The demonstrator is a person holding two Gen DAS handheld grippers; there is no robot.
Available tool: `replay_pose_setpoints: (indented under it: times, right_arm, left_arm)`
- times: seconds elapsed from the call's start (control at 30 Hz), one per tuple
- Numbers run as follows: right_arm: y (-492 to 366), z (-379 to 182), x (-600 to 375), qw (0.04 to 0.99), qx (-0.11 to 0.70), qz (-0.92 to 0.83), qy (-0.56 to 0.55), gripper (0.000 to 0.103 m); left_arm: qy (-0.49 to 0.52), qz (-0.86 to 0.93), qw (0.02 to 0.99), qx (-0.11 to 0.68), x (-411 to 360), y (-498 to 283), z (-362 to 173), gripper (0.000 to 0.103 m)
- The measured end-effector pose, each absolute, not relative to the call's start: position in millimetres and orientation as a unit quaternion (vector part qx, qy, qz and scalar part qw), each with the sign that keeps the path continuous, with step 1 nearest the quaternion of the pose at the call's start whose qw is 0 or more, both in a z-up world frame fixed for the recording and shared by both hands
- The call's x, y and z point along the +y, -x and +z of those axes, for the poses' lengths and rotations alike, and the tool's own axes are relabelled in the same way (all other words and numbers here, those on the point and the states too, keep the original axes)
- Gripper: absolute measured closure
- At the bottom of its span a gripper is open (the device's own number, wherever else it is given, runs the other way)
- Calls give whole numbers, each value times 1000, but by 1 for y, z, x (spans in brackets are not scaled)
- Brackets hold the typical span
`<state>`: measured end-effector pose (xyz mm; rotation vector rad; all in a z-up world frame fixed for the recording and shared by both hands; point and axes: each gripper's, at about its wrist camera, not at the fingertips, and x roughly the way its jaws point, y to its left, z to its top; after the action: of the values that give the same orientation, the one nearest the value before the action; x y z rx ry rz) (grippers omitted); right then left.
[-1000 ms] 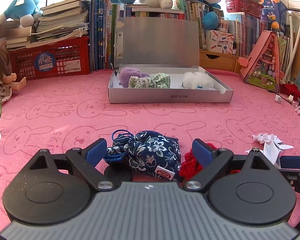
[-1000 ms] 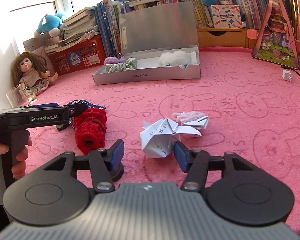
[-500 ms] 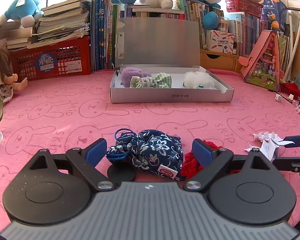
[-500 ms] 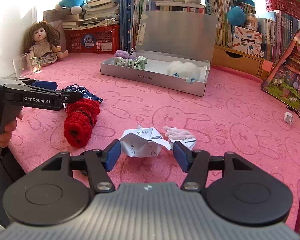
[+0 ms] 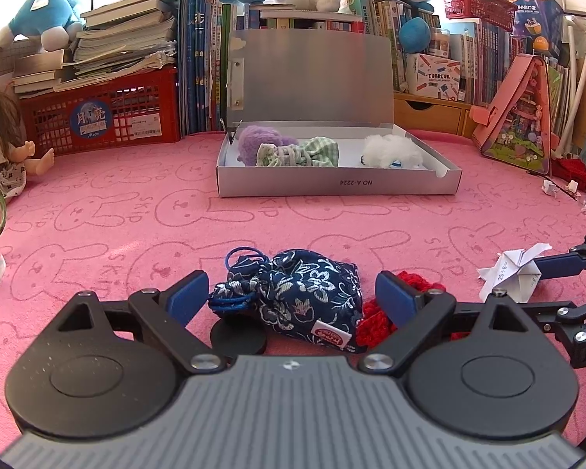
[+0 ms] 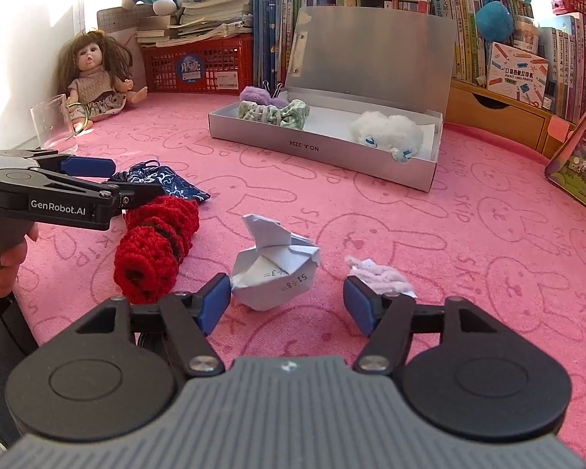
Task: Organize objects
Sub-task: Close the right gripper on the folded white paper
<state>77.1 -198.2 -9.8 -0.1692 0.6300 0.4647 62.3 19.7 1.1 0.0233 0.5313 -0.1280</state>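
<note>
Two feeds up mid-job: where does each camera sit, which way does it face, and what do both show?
Left wrist: rides the left gripper, looking forward and down at the blue floral pouch between its open fingers; the right gripper's tip enters at the right edge.
Right wrist: rides the right gripper, facing the folded paper between its fingers, whose jaws have just been opening; the left gripper and a hand show at left.
Shared: pouch, paper, red knitted piece, grey box, pink mat.
</note>
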Motion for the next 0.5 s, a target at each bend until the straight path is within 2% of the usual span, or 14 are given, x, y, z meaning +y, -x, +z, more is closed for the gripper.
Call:
replay_pose_setpoints:
  times: [0.2,0.5]
  right_arm:
    - [-77,-4,-192,919,296,236,113,20]
    - [-72,-12,-193,920,298,223,121,19]
  left_arm:
    - [-8,-62,963,262,20,-62,0,9]
    - [-8,-62,963,262,19,-63,0,8]
